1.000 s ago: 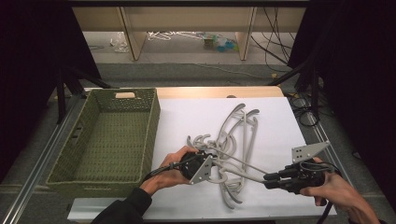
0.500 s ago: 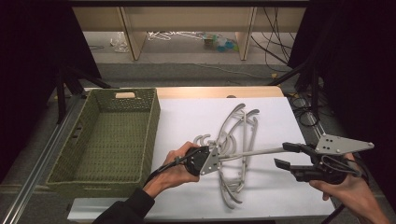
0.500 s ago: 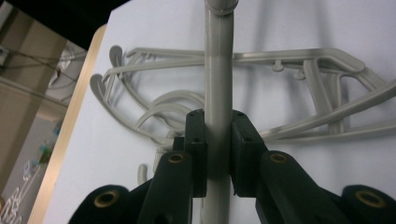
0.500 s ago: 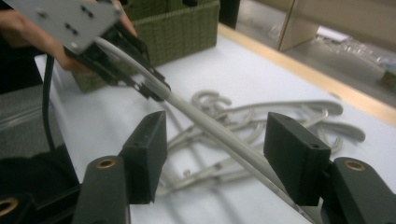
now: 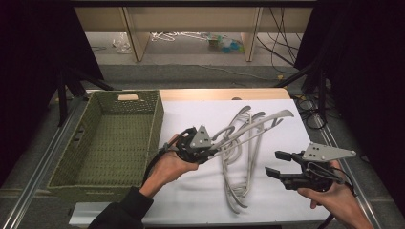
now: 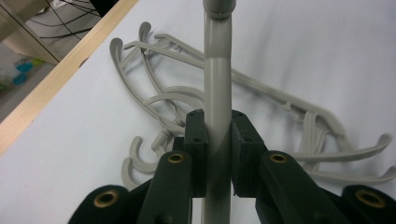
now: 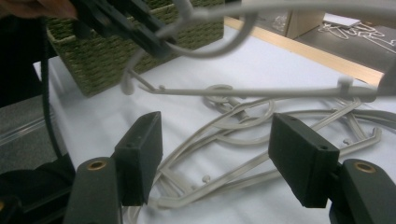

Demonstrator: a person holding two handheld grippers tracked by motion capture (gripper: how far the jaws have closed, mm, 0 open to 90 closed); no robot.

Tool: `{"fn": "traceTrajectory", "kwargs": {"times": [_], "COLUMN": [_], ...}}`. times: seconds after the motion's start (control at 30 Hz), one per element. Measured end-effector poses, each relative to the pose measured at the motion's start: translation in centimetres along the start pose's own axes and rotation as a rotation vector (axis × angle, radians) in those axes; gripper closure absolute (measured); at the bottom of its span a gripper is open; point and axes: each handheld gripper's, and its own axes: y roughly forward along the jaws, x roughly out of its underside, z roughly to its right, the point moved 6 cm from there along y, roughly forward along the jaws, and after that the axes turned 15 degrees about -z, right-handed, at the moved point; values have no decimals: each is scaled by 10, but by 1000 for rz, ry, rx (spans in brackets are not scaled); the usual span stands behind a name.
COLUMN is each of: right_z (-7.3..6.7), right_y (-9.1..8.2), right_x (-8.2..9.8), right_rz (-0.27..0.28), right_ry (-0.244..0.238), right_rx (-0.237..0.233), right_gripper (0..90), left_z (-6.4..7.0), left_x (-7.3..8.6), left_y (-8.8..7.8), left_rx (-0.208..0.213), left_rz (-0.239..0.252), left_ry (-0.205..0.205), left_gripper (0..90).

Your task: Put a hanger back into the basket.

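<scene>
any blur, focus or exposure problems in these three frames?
High view: sharp on the white table, dark at both side edges; the lifted hanger is slightly soft. Left gripper view: hanger bar clamped in the left gripper blurs at the top edge. Right gripper view: near hanger is soft; right gripper open.

Overhead light bright on white worktop [image 5: 200, 200], surroundings near black. Soft shadow under hangers [image 5: 239, 143]. High view slightly soft, grainy. Right gripper view: near hanger bar [image 7: 261, 91] blurred; left gripper view sharp enough.
</scene>
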Motion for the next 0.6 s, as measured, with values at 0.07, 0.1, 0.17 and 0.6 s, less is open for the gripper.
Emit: {"fn": "traceTrajectory", "kwargs": {"times": [0.07, 0.1, 0.17, 0.6], "right_z": [1, 1, 0, -1], "right_y": [7, 10, 15, 25], "right_x": [2, 3, 5, 10], "right_rz": [-2, 4, -3, -32], "right_ry": [5, 7, 8, 3], "right_rx": [10, 8, -4, -11], "right_gripper": [358, 357, 351, 348], "left_z": [-8, -10, -13, -42], "left_x": [-3, -5, -5, -6], "left_y": [-18, -24, -31, -121], "left_rx": [14, 21, 28, 83], "left_rz": [34, 56, 62, 205], "left_ry": [-44, -66, -73, -212], "left_gripper": [792, 792, 792, 792]}}
